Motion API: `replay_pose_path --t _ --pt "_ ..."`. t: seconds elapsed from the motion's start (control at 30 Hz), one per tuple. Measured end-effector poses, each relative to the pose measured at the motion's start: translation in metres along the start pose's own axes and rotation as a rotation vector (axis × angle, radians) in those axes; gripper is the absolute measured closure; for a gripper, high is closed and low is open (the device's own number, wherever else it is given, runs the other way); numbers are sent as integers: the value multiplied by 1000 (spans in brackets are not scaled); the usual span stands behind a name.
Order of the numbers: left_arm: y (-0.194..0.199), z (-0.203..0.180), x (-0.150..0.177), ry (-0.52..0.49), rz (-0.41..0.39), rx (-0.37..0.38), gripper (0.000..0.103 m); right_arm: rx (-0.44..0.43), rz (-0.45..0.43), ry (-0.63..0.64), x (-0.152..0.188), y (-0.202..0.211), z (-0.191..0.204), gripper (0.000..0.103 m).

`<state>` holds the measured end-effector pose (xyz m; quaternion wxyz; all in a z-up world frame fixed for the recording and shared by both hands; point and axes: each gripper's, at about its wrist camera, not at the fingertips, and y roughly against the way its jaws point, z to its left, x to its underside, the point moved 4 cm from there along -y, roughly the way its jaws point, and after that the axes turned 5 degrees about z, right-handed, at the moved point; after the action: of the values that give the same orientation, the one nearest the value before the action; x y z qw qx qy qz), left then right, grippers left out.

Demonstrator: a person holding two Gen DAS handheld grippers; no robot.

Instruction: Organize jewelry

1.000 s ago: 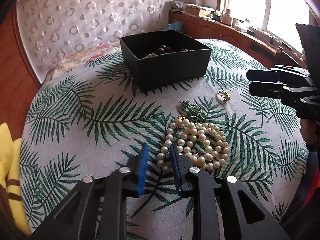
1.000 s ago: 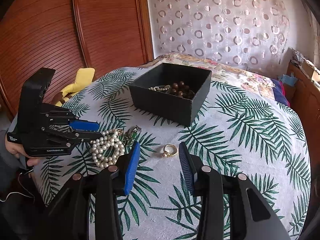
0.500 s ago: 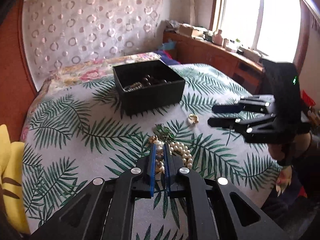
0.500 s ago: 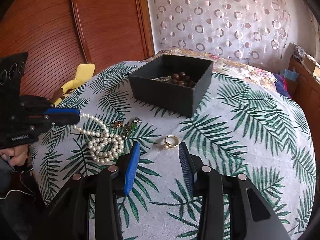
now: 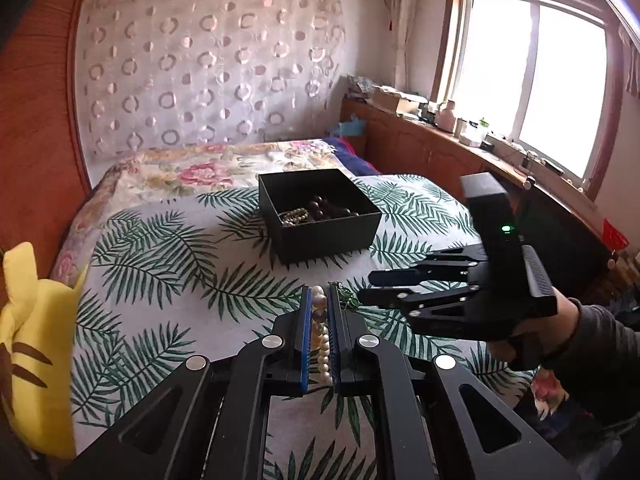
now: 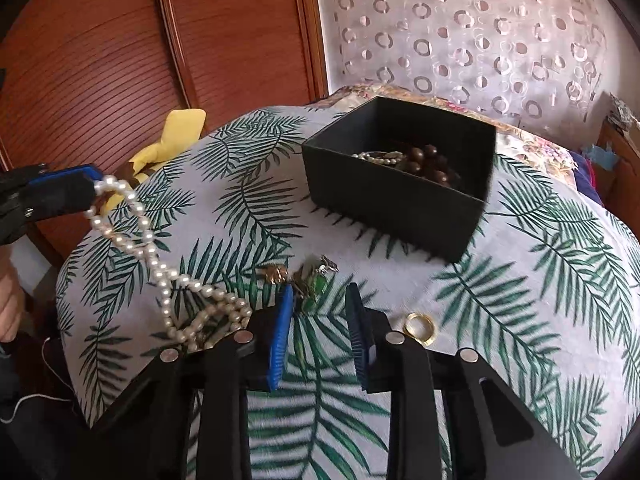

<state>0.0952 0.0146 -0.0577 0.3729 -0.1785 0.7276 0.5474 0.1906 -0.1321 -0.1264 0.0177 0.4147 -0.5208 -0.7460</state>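
Note:
My left gripper (image 5: 319, 300) is shut on a white pearl necklace (image 5: 321, 336). In the right wrist view the same gripper (image 6: 90, 180) is raised at the left, and the necklace (image 6: 148, 248) hangs from it down to the leaf-print cloth. My right gripper (image 6: 318, 300) is open and empty, low over a green and gold trinket (image 6: 308, 280). A gold ring (image 6: 419, 326) lies just right of its right finger. A black box (image 6: 394, 176) with dark beads and a small chain stands behind; it also shows in the left wrist view (image 5: 318, 216).
The round table (image 6: 540, 280) has a palm-leaf cloth. A yellow plush toy (image 5: 36, 340) sits at the left edge. A flowered bed (image 5: 200, 168) lies behind the table, wooden cabinets (image 5: 432, 156) run under the window at right, and a wooden wardrobe (image 6: 120, 60) stands at left.
My left gripper closed on the pearl necklace and lifted it up and back, so the strand now hangs stretched. My right gripper shifted left toward the green trinket, still open.

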Motion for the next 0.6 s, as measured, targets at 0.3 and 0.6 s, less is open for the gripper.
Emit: replay_pose_path --t 0.3,0.6 --pt "1 6 6 15 1 -8 97 44 43 -16 -9 -22 -3 79" --pt "-2 7 10 23 9 -6 97 142 52 -7 -10 -26 -14 82"
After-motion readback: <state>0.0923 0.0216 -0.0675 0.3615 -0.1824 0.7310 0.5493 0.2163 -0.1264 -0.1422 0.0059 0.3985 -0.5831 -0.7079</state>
